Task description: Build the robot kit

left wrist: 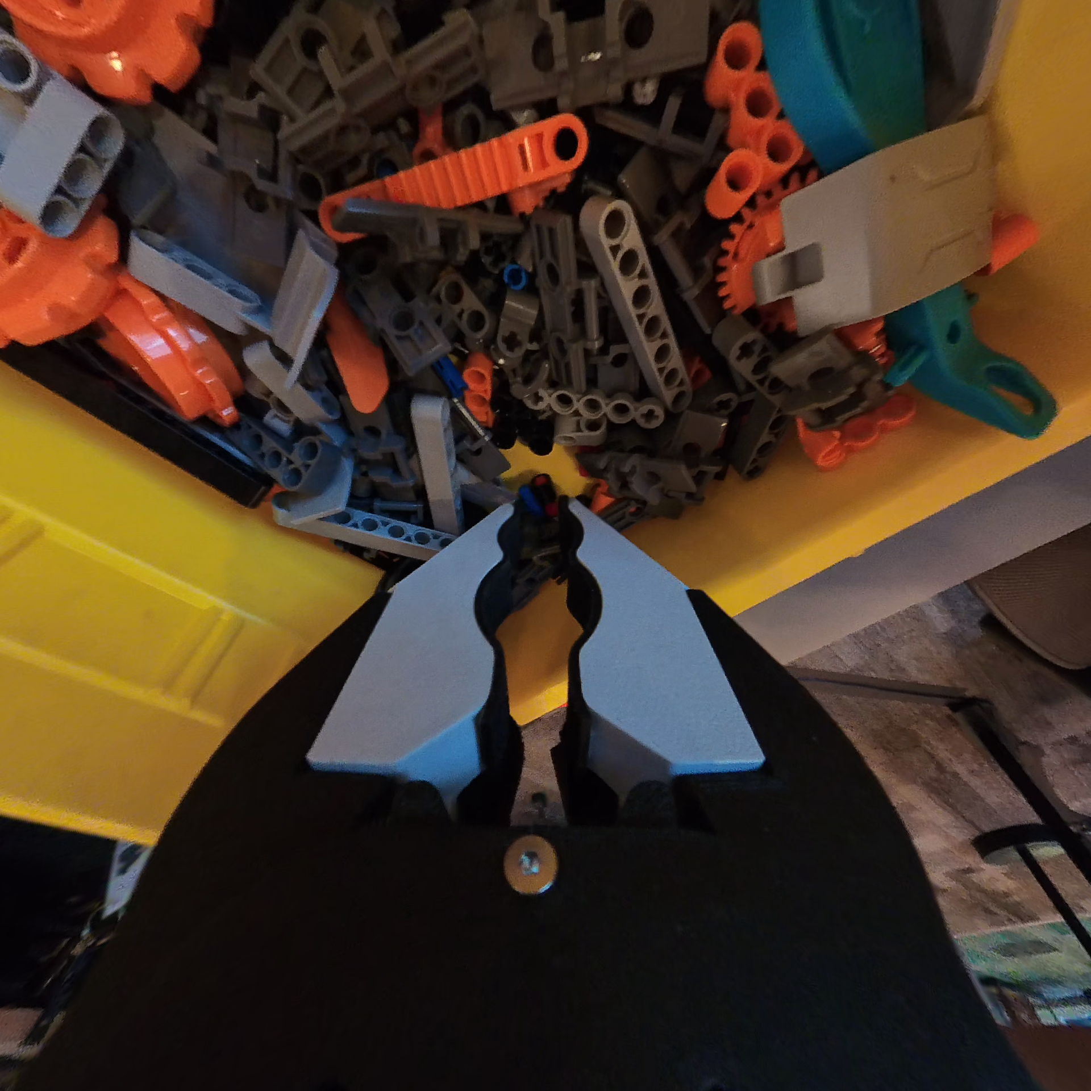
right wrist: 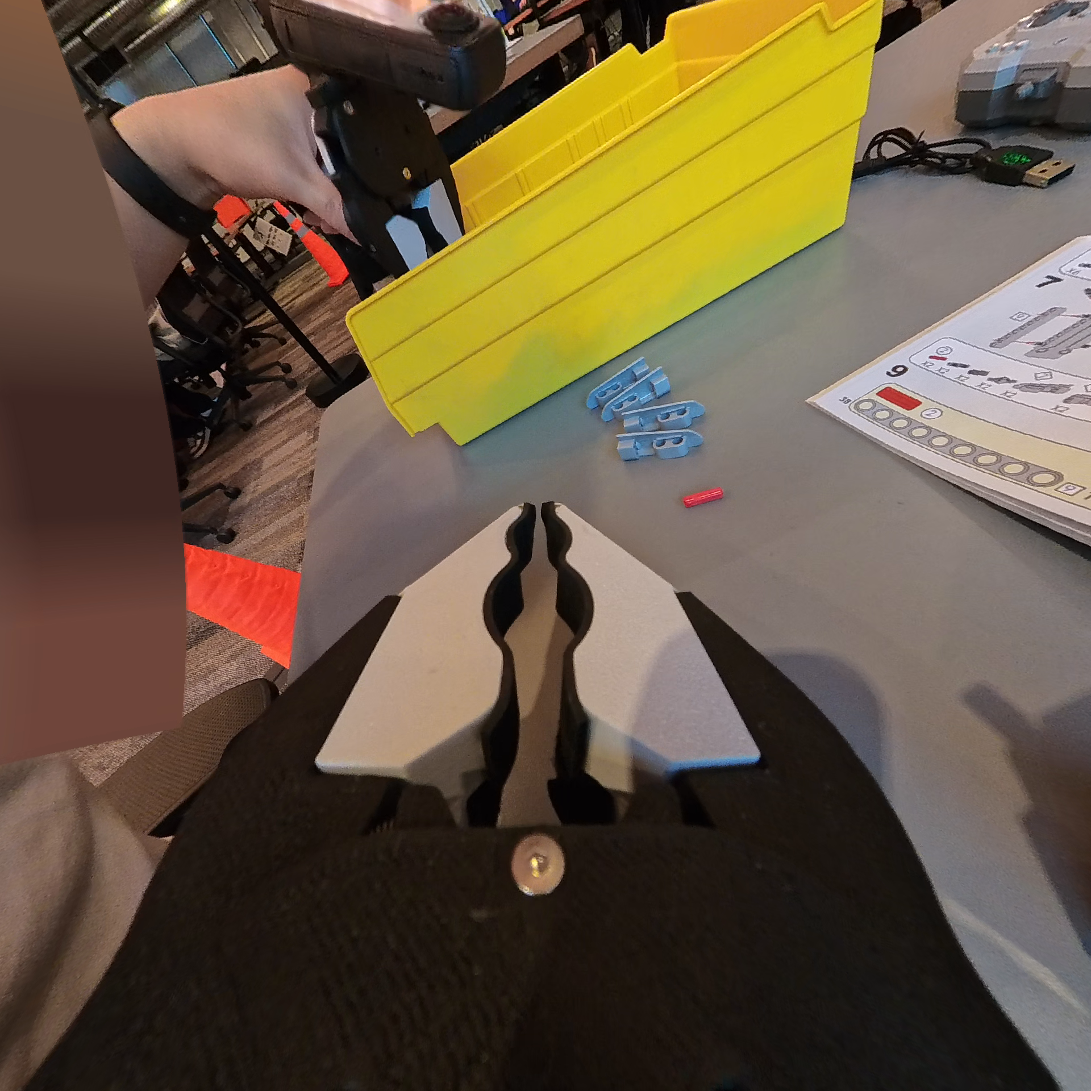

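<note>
My left gripper (left wrist: 540, 508) points down into a yellow bin (left wrist: 118, 590) filled with grey, black, orange and teal building parts. Its tips stand a narrow gap apart at a small cluster of black, blue and red pins (left wrist: 538, 487); I cannot tell whether one is gripped. My right gripper (right wrist: 534, 508) is shut and empty, low over the grey table (right wrist: 826, 590). Ahead of it lie several light blue pieces (right wrist: 646, 410) and a small red pin (right wrist: 702, 497), beside the yellow bin (right wrist: 620, 265). The left gripper's black body (right wrist: 378, 136), held by a hand (right wrist: 236, 147), shows over the bin's near end.
An open instruction booklet (right wrist: 974, 401) lies at the right. A grey device (right wrist: 1027, 77) and a black USB cable (right wrist: 974, 159) lie at the far right. The table edge runs along the left, with chairs and floor beyond. A long orange toothed part (left wrist: 472, 171) lies on the pile. About 25 cm separates my left fingertips from my right. Both grippers' tips are roughly 35 cm from the grey device (right wrist: 1027, 77).
</note>
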`<state>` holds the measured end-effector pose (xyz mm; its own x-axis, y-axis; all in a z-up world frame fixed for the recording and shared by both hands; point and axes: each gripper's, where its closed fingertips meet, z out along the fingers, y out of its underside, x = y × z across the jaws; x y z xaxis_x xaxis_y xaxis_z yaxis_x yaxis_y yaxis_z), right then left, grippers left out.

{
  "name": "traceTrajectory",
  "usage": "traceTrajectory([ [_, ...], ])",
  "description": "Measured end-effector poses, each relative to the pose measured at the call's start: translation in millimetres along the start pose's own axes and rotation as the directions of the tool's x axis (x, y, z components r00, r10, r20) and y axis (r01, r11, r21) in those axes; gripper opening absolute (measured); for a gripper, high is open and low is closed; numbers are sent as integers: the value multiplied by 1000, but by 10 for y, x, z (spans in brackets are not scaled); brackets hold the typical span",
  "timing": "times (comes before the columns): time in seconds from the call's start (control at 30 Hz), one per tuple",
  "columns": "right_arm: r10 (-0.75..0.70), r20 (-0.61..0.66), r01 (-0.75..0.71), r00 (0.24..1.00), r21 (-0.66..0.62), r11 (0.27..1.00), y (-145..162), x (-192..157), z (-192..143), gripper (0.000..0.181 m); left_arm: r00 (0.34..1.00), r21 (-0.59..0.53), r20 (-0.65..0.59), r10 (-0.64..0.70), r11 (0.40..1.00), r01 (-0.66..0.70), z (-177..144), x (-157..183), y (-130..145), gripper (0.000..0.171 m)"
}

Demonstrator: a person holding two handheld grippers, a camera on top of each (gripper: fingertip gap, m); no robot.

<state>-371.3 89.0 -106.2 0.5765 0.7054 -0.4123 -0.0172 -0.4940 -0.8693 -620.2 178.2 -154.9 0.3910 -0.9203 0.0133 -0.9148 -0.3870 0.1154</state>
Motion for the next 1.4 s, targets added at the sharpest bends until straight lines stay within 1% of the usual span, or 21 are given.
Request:
traceTrajectory([
  [0.07, 0, 1, 0, 1000, -1, 1000, 2, -3, 1, 2, 999, 1, -31, -10, 1000, 10, 26, 43, -16, 10],
  [0.1, -1, 2, 1, 1000, -3, 1000, 4, -5, 2, 2, 1000, -7, -27, -9, 1000, 9, 46, 40, -13, 6],
  [0.13, -1, 3, 1, 1000, -4, 1000, 6, -7, 2, 2, 1000, -18, -24, -6, 1000, 5, 67, 40, -6, 8],
  [0.27, -3, 3, 3, 1000, -5, 1000, 8, -10, 1, 2, 1000, -44, 24, -8, 999, 9, 69, -30, 37, 4],
  [0.3, -2, 4, 2, 1000, -4, 1000, 7, -11, 0, 2, 999, -29, 20, -24, 999, 25, 52, -41, 28, 4],
  [0.4, -4, 6, 4, 1000, -3, 1000, 6, -21, -4, 2, 991, 87, -35, -127, 988, 130, -43, -74, -80, 4],
  [0.53, -10, 10, 10, 1000, -6, 1000, 10, -36, -1, 2, 960, 213, -116, -254, 938, 274, -145, -126, -155, 4],
  [0.67, -13, 8, 13, 1000, -12, 1000, 20, -35, 13, 2, 933, 342, -160, -322, 868, 359, -293, -135, -250, 4],
  [0.83, -39, 3, 40, 999, -14, 999, 18, -49, 26, 2, 920, 511, -257, -295, 766, 389, -615, 43, -468, 4],
  [0.9, -45, 8, 45, 999, -8, 999, 9, -62, 35, 2, 903, 580, -328, -276, 695, 424, -782, 128, -592, 5],
  [0.97, -48, 21, 47, 999, 5, 999, -20, -79, 54, 4, 878, 637, -403, -259, 609, 473, -958, 175, -710, 5],
  [1.07, 2, 50, -4, 999, 32, 999, -125, -125, 125, 10, 860, 701, -443, -255, 499, 509, -1150, 121, -798, 5],
  [1.13, 14, 104, -19, 994, 48, 999, -269, -255, 199, 10, 860, 738, -423, -286, 441, 510, -1232, -2, -785, 5],
  [1.2, -43, 116, 36, 992, 55, 998, -395, -339, 275, 10, 881, 793, -359, -307, 397, 462, -1336, -108, -760, 4],
  [1.23, -82, 105, 76, 991, 59, 995, -435, -354, 310, 10, 896, 826, -306, -322, 378, 418, -1393, -145, -761, 5],
  [1.3, -126, 92, 120, 988, 67, 990, -487, -376, 371, 10, 942, 900, -204, -267, 328, 288, -1562, -70, -847, 4],
  [1.33, -133, 98, 126, 986, 77, 989, -517, -396, 401, 10, 944, 917, -141, -299, 321, 239, -1559, -128, -858, 5],
  [1.37, -132, 105, 123, 986, 90, 988, -560, -414, 436, 10, 938, 916, -105, -332, 334, 221, -1498, -199, -857, 5],
  [1.4, -129, 116, 117, 985, 105, 988, -624, -438, 470, 10, 937, 911, -131, -325, 334, 243, -1458, -197, -882, 5],
])
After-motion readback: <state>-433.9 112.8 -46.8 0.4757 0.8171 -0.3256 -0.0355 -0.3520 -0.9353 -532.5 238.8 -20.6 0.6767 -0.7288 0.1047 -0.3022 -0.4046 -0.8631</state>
